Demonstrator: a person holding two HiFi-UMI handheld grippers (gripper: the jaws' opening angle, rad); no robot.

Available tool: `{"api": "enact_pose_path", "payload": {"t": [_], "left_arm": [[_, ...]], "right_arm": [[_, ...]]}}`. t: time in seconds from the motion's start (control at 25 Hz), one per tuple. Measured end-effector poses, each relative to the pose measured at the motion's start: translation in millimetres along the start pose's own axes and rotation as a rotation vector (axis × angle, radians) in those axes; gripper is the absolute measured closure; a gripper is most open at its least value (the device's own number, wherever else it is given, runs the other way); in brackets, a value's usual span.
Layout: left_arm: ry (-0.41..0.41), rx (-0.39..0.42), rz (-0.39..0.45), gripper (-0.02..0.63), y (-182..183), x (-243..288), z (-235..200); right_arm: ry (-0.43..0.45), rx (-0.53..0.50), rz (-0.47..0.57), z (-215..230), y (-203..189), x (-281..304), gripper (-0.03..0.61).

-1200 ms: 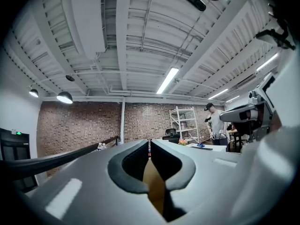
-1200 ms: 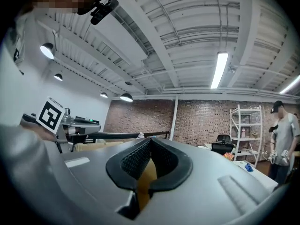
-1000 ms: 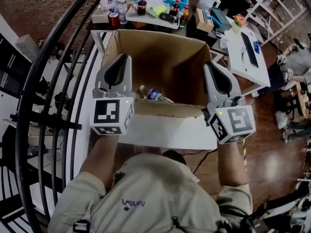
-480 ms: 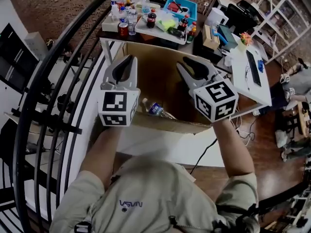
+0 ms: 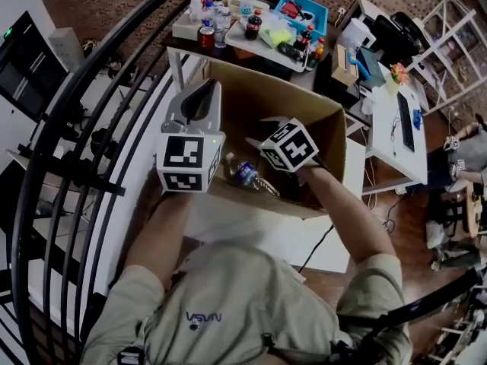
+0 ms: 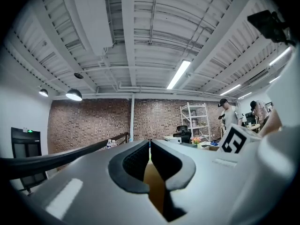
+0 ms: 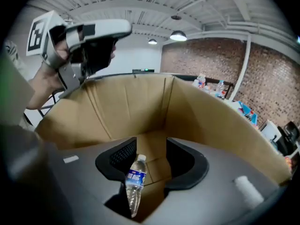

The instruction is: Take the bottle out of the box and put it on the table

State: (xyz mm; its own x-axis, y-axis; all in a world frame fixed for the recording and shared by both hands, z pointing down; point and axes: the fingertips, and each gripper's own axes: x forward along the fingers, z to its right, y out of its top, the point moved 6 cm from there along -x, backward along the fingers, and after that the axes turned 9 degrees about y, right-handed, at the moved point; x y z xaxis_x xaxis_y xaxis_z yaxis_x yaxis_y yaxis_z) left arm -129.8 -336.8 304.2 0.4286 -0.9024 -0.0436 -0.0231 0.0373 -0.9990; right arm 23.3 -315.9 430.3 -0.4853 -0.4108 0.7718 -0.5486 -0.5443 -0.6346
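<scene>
A clear plastic bottle (image 5: 247, 175) with a blue label lies on its side on the floor of the open cardboard box (image 5: 308, 106). My right gripper (image 5: 265, 132) is tipped down into the box above the bottle. Its jaws have just been opening and now stand open. In the right gripper view the bottle (image 7: 133, 182) shows in the gap of the right gripper (image 7: 151, 146), lower down and untouched by the pads. My left gripper (image 5: 202, 97) hangs level over the box's left wall. In its own view the left gripper (image 6: 150, 144) is shut on nothing.
Behind the box stands a table (image 5: 228, 36) crowded with bottles, cans and a blue tray (image 5: 295, 10). A white desk (image 5: 392, 128) is at the right and a black curved railing (image 5: 84, 120) at the left. The box rests on a white tabletop (image 5: 251, 230).
My right gripper swung from above the box's right rim down into the box, and its jaws parted over the bottle. The left gripper shifted slightly and stays shut.
</scene>
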Motion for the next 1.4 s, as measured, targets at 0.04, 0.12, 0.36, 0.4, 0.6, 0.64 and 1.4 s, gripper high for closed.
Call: {"api": "enact_pose_path", "payload": {"t": [0.04, 0.12, 0.36, 0.4, 0.6, 0.64, 1.4], "left_arm": [[0.007, -0.006, 0.001, 0.614, 1, 1, -2], [0.028, -0.023, 0.010, 0.614, 2, 0, -5], [0.043, -0.047, 0.022, 0.614, 3, -4, -4], [0.043, -0.045, 0.026, 0.614, 5, -4, -4], [0.037, -0.032, 0.021, 0.614, 9, -5, 0], [0.035, -0.031, 0.015, 0.614, 8, -4, 1], [0.001, -0.003, -0.039, 0.614, 3, 3, 10]], "right_arm": [[0.028, -0.009, -0.038, -4, -6, 11, 0.377], [0.072, -0.022, -0.106, -9, -17, 29, 0.374], [0.155, -0.017, -0.291, -7, -54, 71, 0.359], [0.167, -0.017, -0.313, -7, -59, 78, 0.356], [0.265, 0.057, -0.415, -13, -90, 107, 0.323], [0.283, 0.074, -0.438, -14, -97, 112, 0.313], [0.390, 0.100, -0.594, -35, -151, 161, 0.221]]}}
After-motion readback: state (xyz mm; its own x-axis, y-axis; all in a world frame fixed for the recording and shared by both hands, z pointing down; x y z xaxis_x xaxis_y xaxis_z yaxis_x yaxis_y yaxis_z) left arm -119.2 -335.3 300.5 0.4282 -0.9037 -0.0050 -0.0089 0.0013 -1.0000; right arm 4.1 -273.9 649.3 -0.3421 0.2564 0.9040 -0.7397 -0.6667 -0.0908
